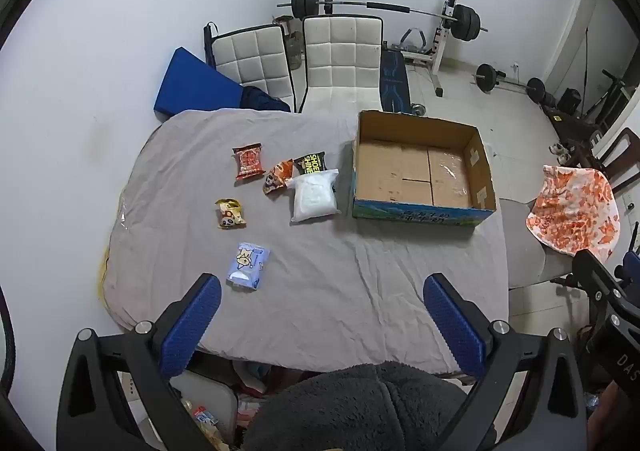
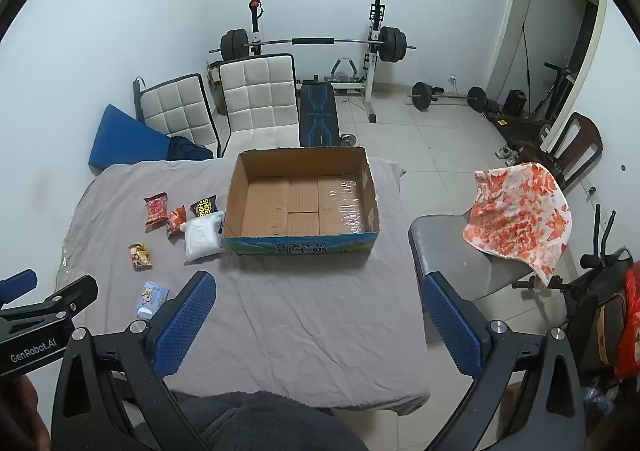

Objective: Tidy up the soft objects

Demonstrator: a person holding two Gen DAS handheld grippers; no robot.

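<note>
Soft packs lie on the grey-sheeted table (image 1: 320, 291): a red snack pack (image 1: 249, 161), an orange pack (image 1: 278, 176), a black "Shoe Shine" pack (image 1: 312, 163), a white pouch (image 1: 315, 196), a yellow pack (image 1: 229, 213) and a light-blue tissue pack (image 1: 248, 265). An empty open cardboard box (image 1: 420, 167) stands at the right. My left gripper (image 1: 322, 321) is open and empty above the table's near edge, close to the tissue pack. My right gripper (image 2: 320, 315) is open and empty in front of the box (image 2: 300, 195); the tissue pack (image 2: 151, 298) lies just left of its left finger.
Two white padded chairs (image 1: 340, 55) and a blue mat (image 1: 196, 83) stand behind the table. A weight bench with barbell (image 2: 316, 47) is against the far wall. A grey chair with an orange-patterned cloth (image 2: 516, 215) stands right of the table.
</note>
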